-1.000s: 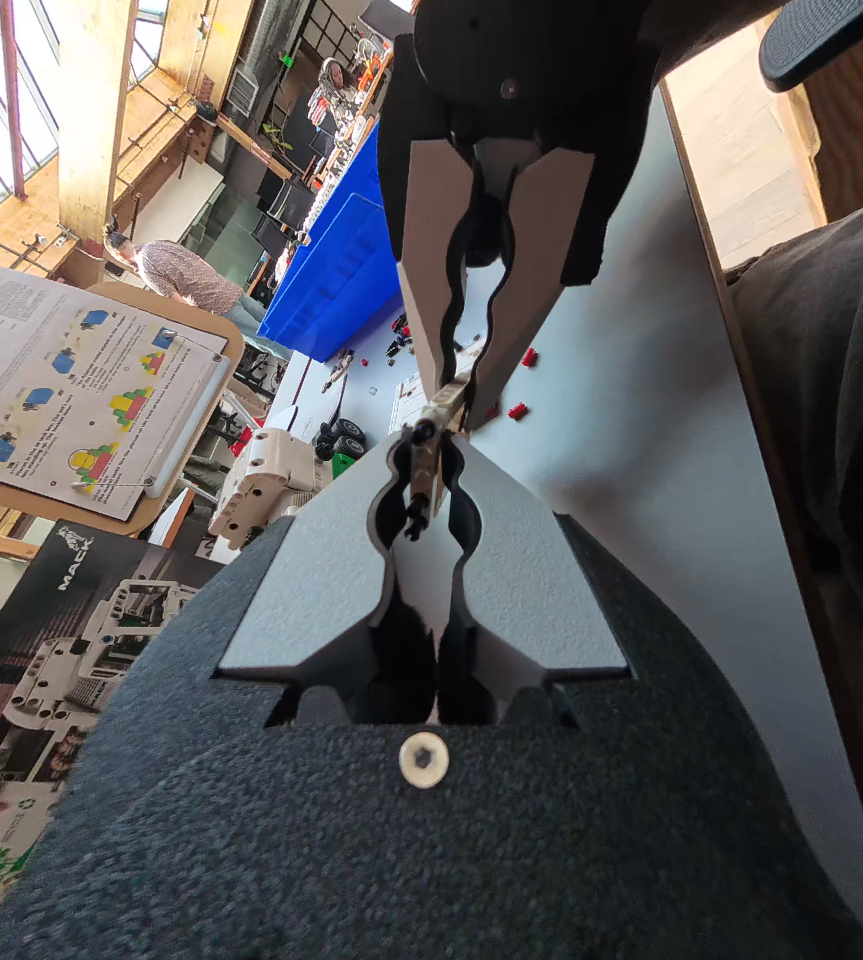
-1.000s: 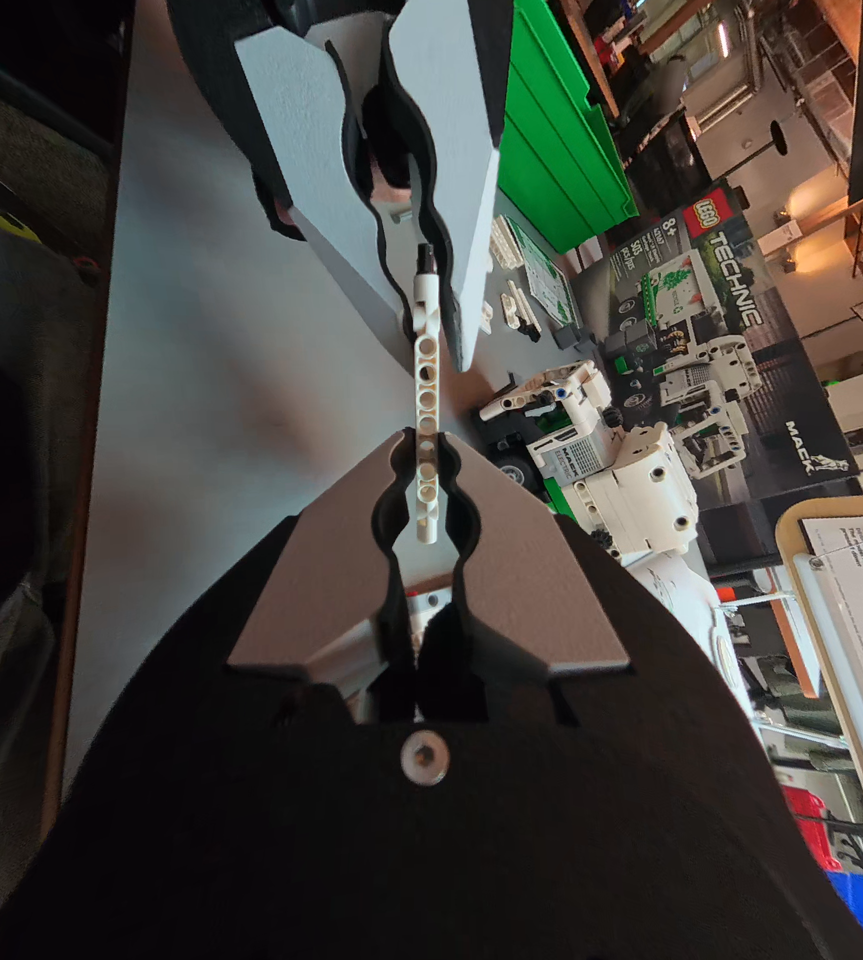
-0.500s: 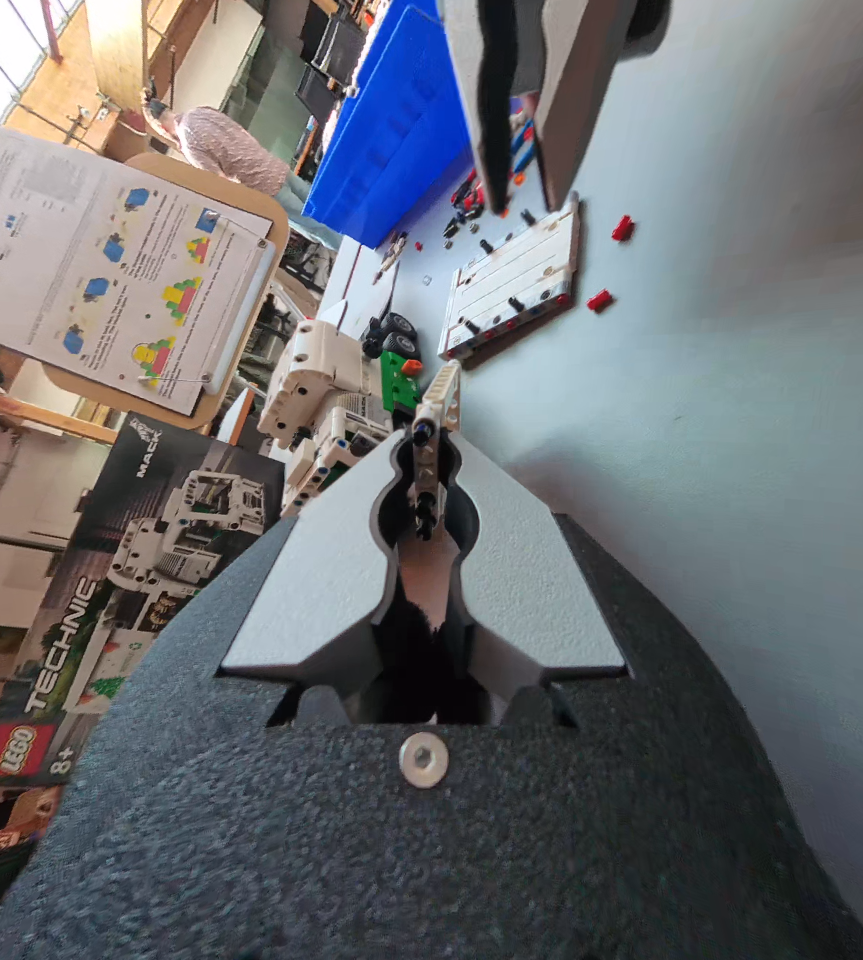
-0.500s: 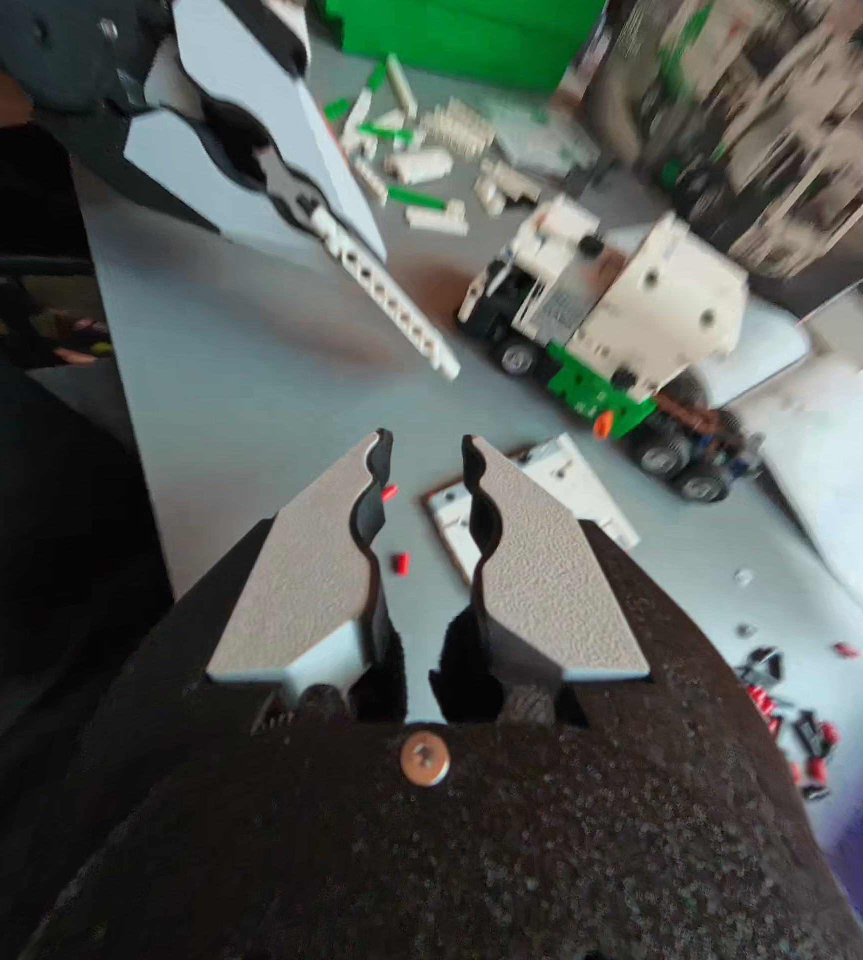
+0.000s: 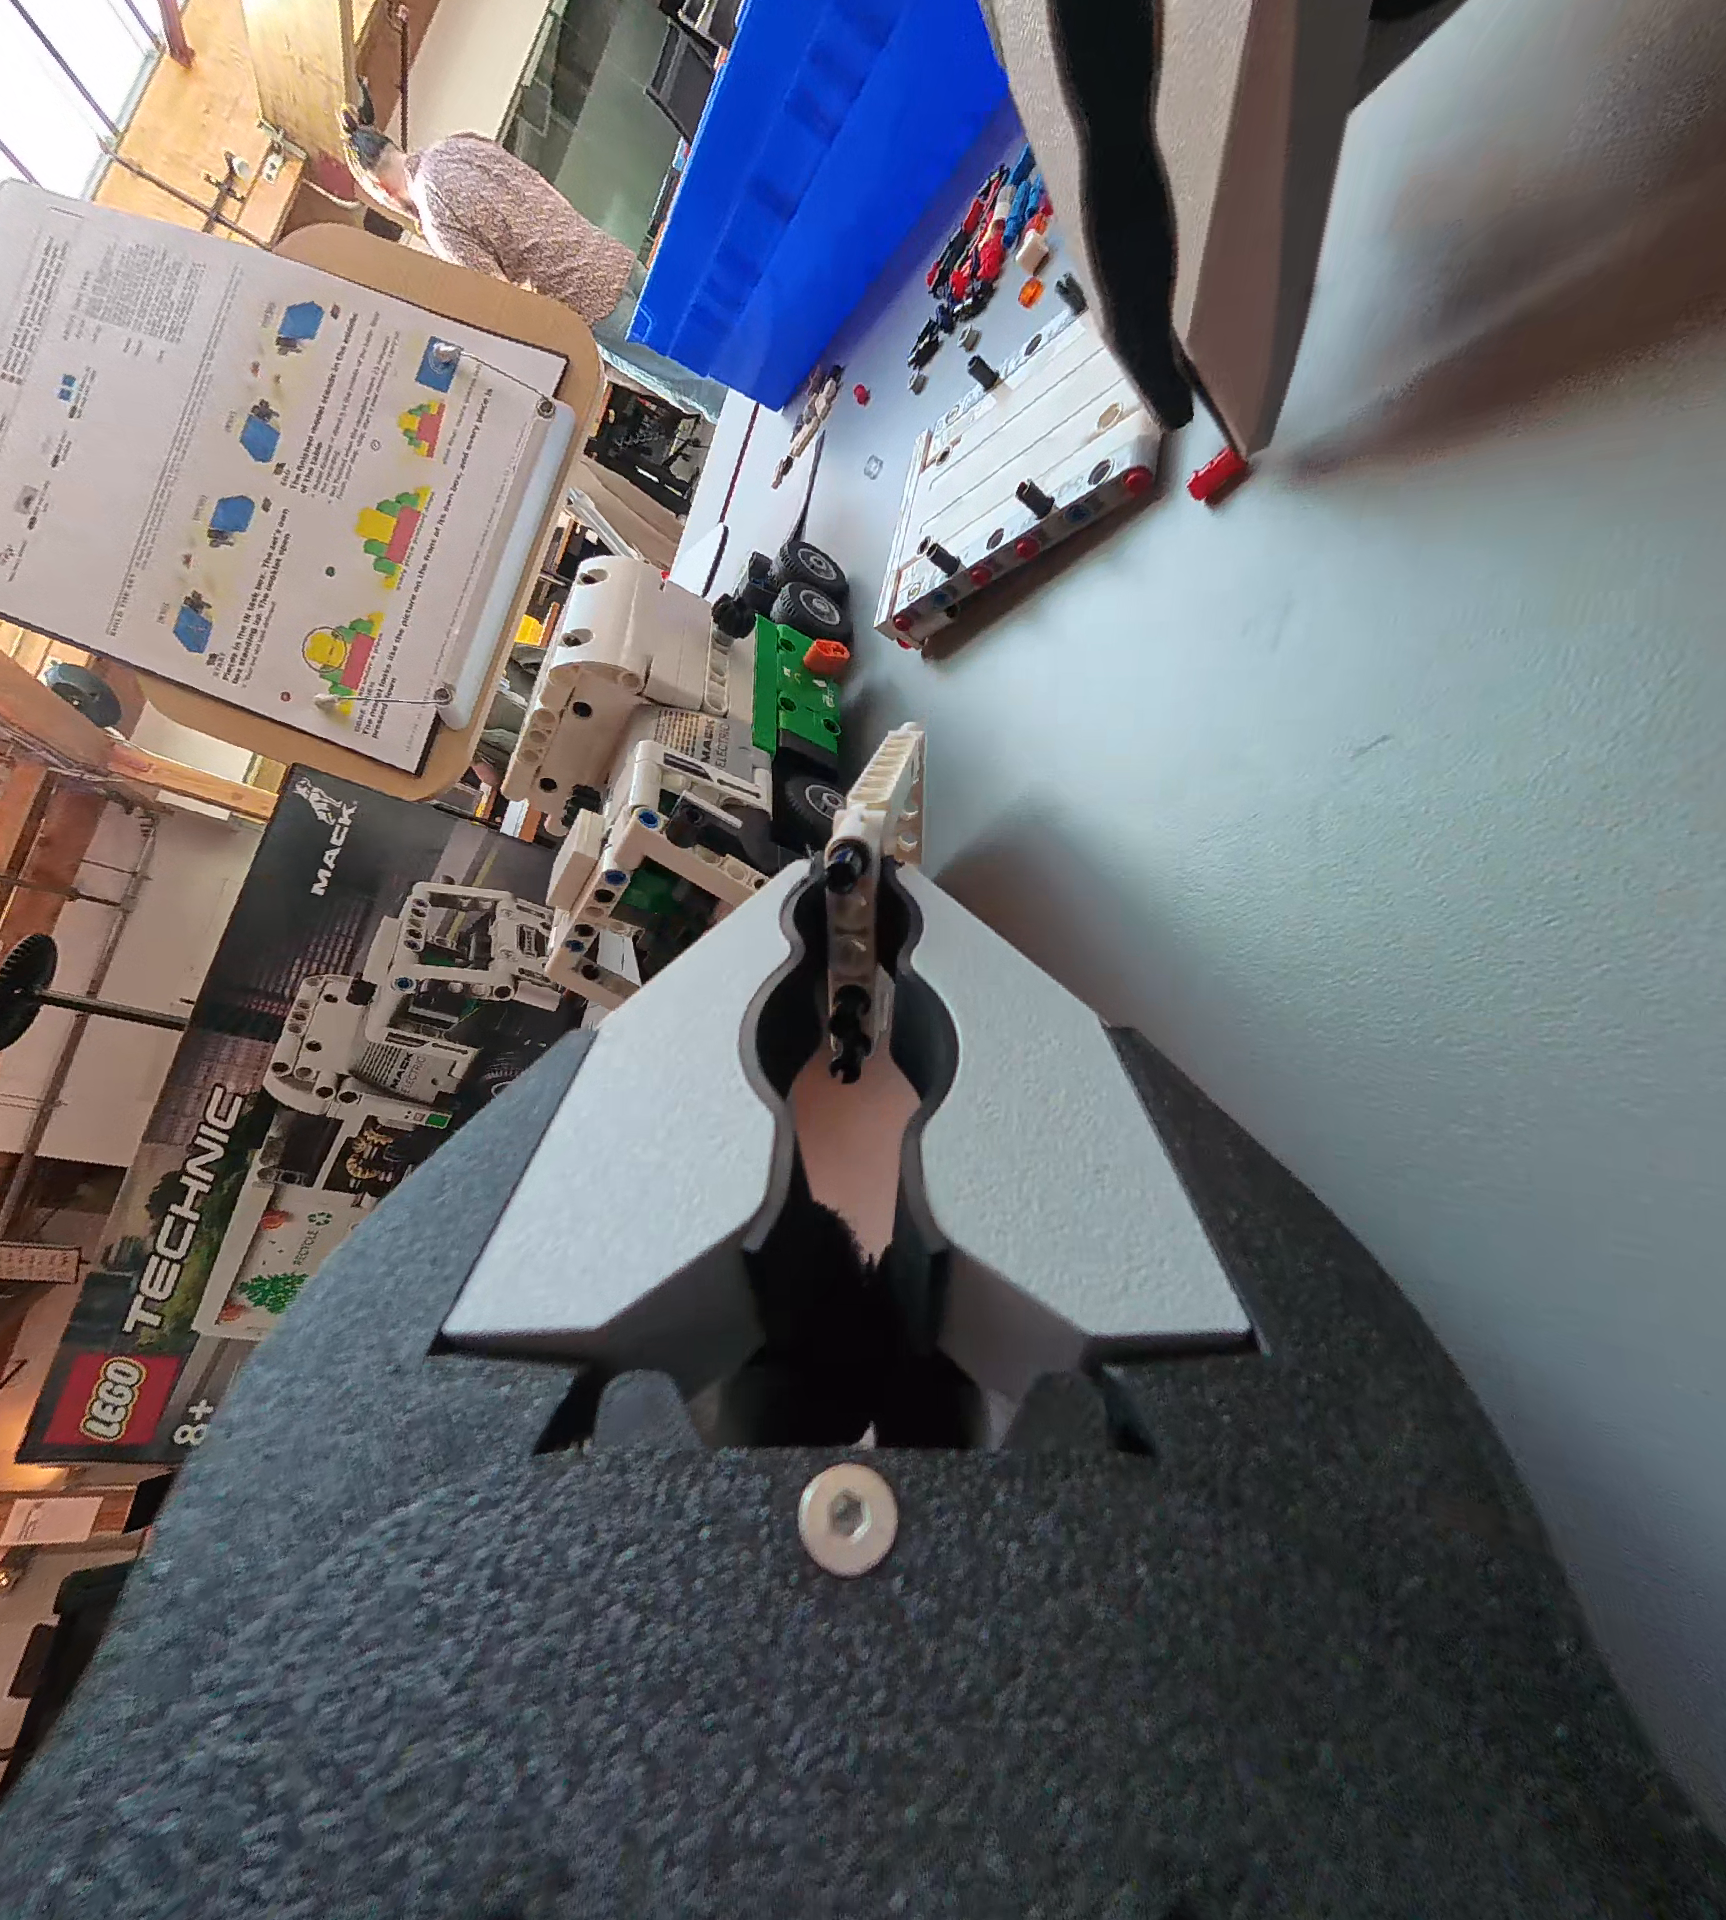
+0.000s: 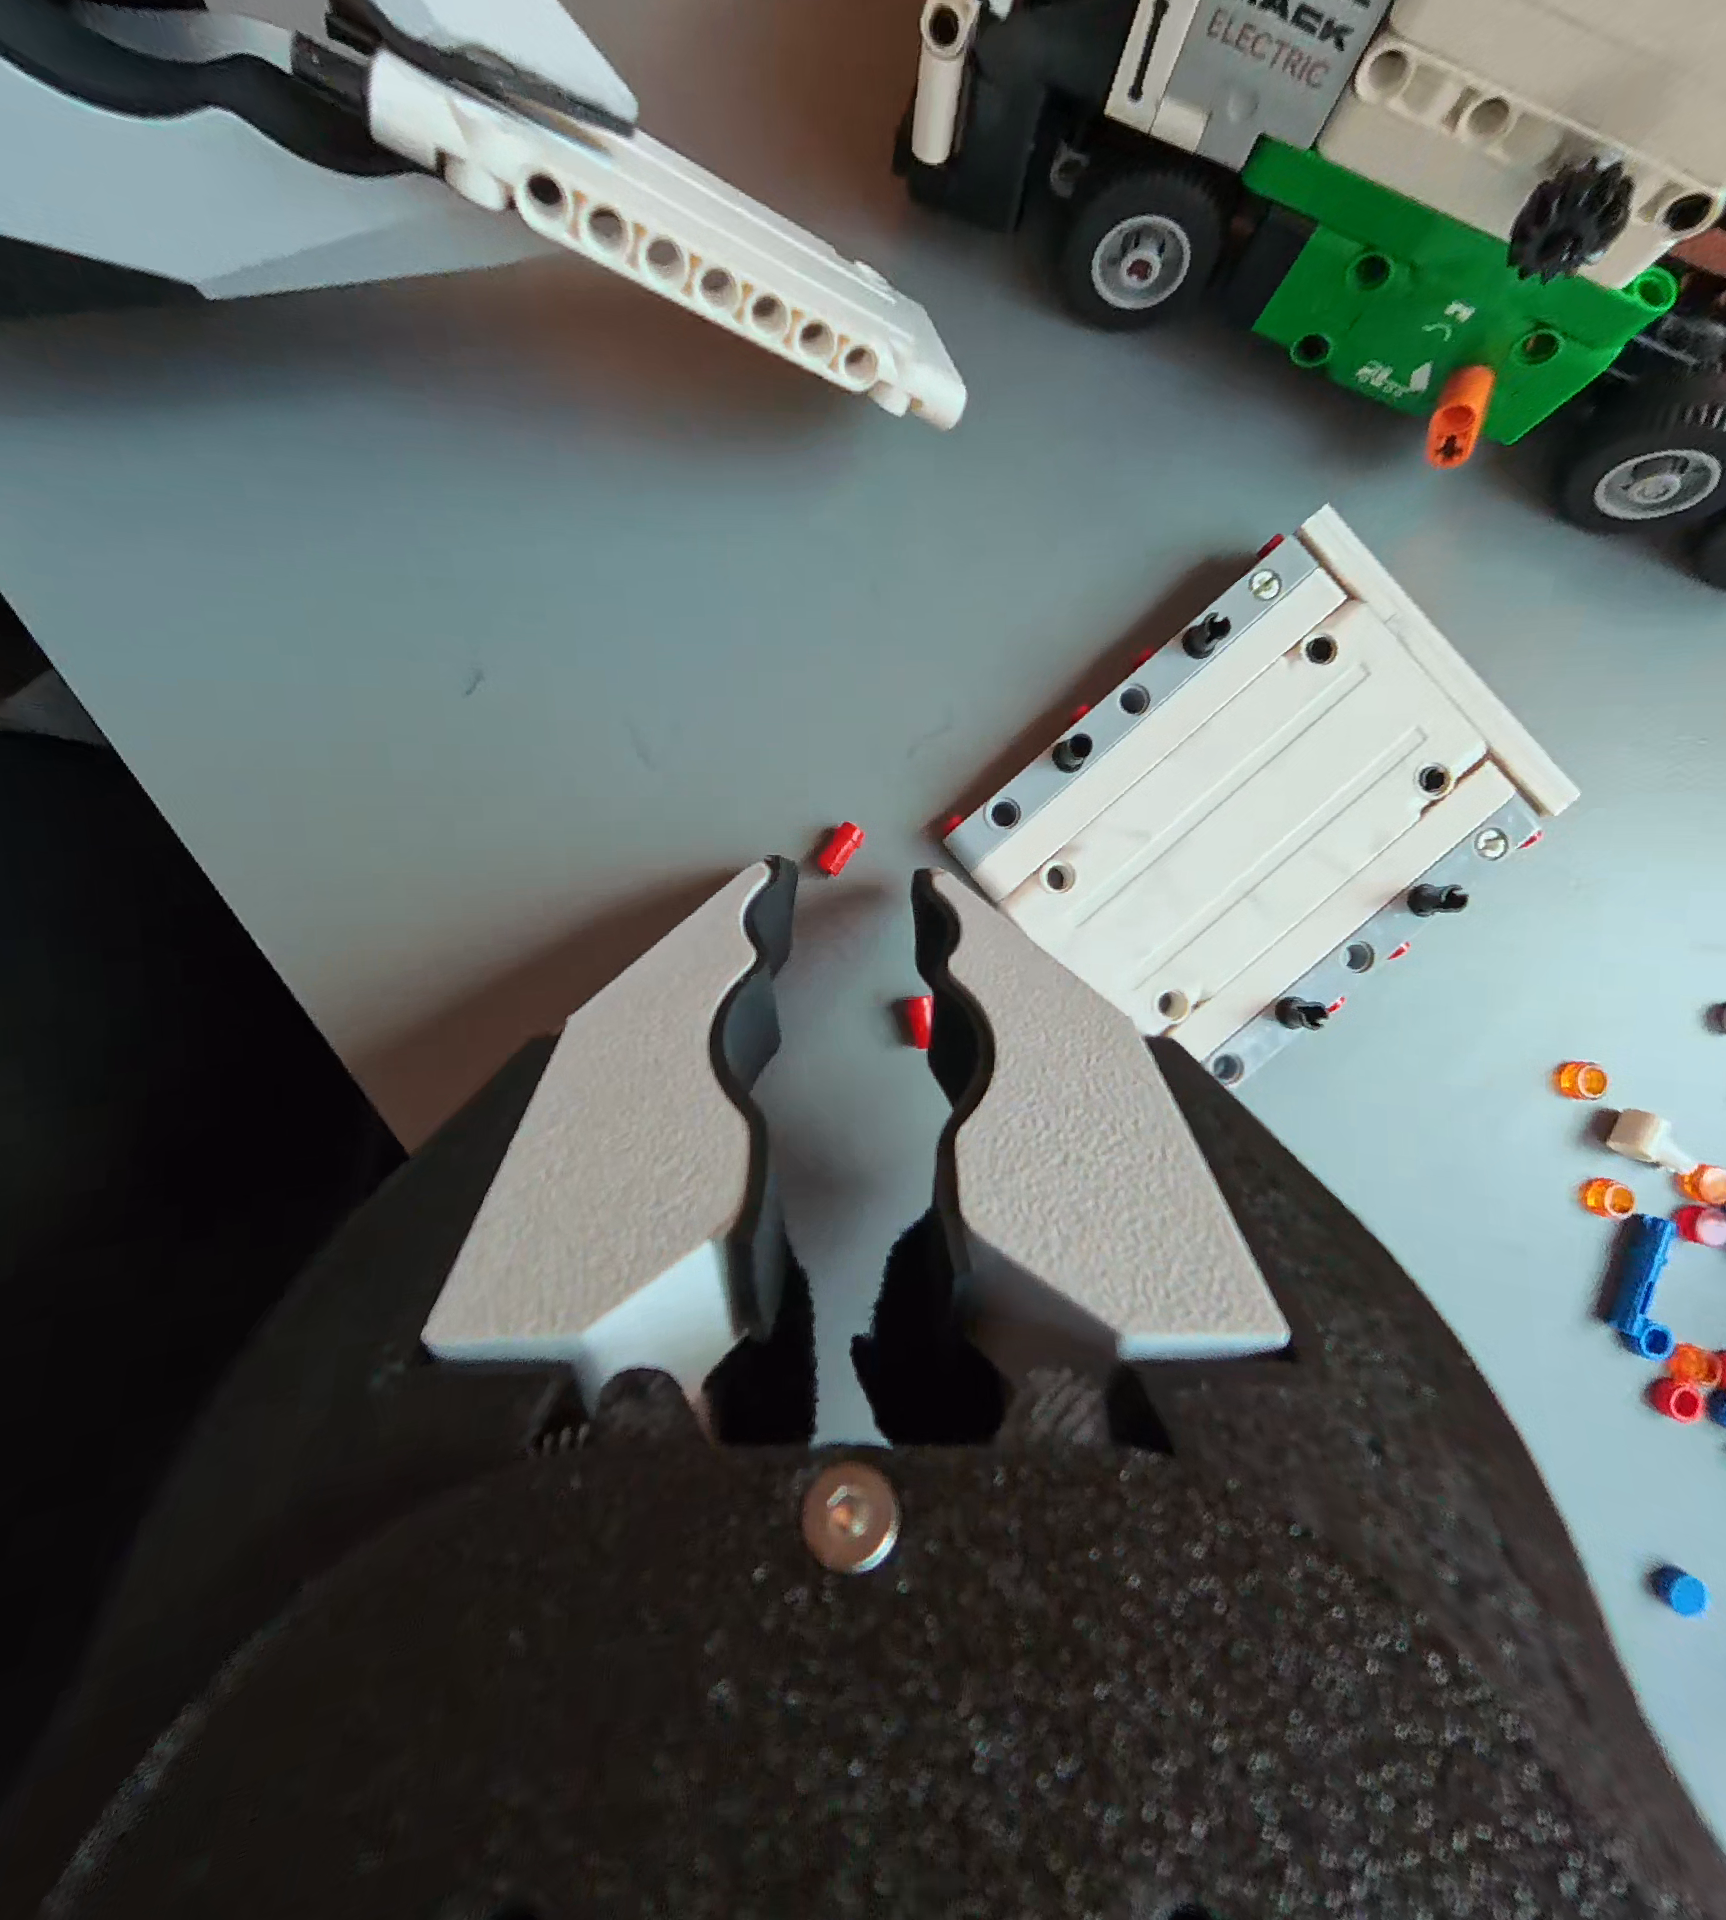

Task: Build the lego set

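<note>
Your left tool [image 5: 857, 883] is clamping the near end of a white perforated beam [image 5: 885, 800], pads pressing on both flat faces, with black pins [image 5: 846, 1023] sitting in its holes inside the jaw pocket; the rest of the beam is sticking out past the tips, hanging over the grey table [image 5: 1461, 935] just beside the white and green toy truck [image 5: 693, 707]. I'm judging that beam as light, rigid moulded plastic, smooth and a bit slippery, so holding it across the flat faces near one end is working, though the long overhang is giving it leverage to pivot. Your right tool [image 6: 854, 878] is standing apart, gripping nothing, hovering low over the table on the side of the white ribbed panel [image 6: 1243, 800] away from the truck. One small red pin [image 6: 839, 847] is lying just past its left tip, a second red pin [image 6: 916, 1020] is lying on the table between the fingers, close against the right pad and not squeezed. Those pins are looking tiny, hard and cylindrical, likely to roll or squirt out; pinching across the barrel is the safer hold. The panel is carrying grey edge strips with black pins standing up. Loose blue, red and orange bits [image 6: 1711, 1278] are scattered beyond the panel, further from the truck.
</note>
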`<state>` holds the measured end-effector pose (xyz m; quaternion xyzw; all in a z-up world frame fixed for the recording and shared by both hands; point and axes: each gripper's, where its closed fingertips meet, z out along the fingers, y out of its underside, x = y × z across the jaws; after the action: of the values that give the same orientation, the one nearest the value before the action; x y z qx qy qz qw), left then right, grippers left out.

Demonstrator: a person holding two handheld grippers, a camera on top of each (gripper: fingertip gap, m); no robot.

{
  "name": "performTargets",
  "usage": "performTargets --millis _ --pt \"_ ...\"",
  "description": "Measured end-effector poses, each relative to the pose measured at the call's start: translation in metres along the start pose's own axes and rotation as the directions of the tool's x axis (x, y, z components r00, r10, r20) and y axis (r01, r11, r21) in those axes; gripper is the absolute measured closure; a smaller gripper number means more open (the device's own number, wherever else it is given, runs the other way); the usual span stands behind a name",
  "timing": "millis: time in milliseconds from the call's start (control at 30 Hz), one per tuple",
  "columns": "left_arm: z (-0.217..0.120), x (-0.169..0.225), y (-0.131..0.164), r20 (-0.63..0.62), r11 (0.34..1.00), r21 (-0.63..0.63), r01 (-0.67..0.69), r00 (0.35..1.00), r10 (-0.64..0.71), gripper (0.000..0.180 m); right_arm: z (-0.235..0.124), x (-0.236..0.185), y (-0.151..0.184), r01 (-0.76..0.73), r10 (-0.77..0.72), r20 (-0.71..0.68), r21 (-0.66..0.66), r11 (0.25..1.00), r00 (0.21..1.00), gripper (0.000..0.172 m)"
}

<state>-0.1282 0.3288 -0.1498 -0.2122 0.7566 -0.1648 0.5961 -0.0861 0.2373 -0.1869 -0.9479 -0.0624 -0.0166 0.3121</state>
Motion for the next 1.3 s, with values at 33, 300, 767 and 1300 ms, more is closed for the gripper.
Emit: performTargets --millis 33,300,767,1300 --pt "0.0 0.0 0.0 0.001 1.0 -0.002 0.001 1.0 -0.001 0.175 0.0 0.0 -0.002 -0.024 0.024 -0.014 -0.008 1.0 1.0 0.15" --pt "0.001 -0.001 0.005 -0.017 0.999 -0.016 0.042 0.999 -0.042 0.175 0.007 -0.002 -0.003 -0.182 0.172 -0.092 -0.106 0.978 0.981 0.153" --pt "0.0 0.001 -0.001 -0.03 0.999 0.007 0.046 0.999 -0.045 0.175 0.005 -0.01 -0.031 -0.152 0.153 -0.002 0.063 0.986 0.988 0.168" --pt "0.003 -0.005 -0.008 -0.064 0.979 0.009 0.203 0.977 -0.202 0.175 0.001 -0.035 -0.12 -0.502 0.272 0.46 0.508 0.7 0.845 0.169"
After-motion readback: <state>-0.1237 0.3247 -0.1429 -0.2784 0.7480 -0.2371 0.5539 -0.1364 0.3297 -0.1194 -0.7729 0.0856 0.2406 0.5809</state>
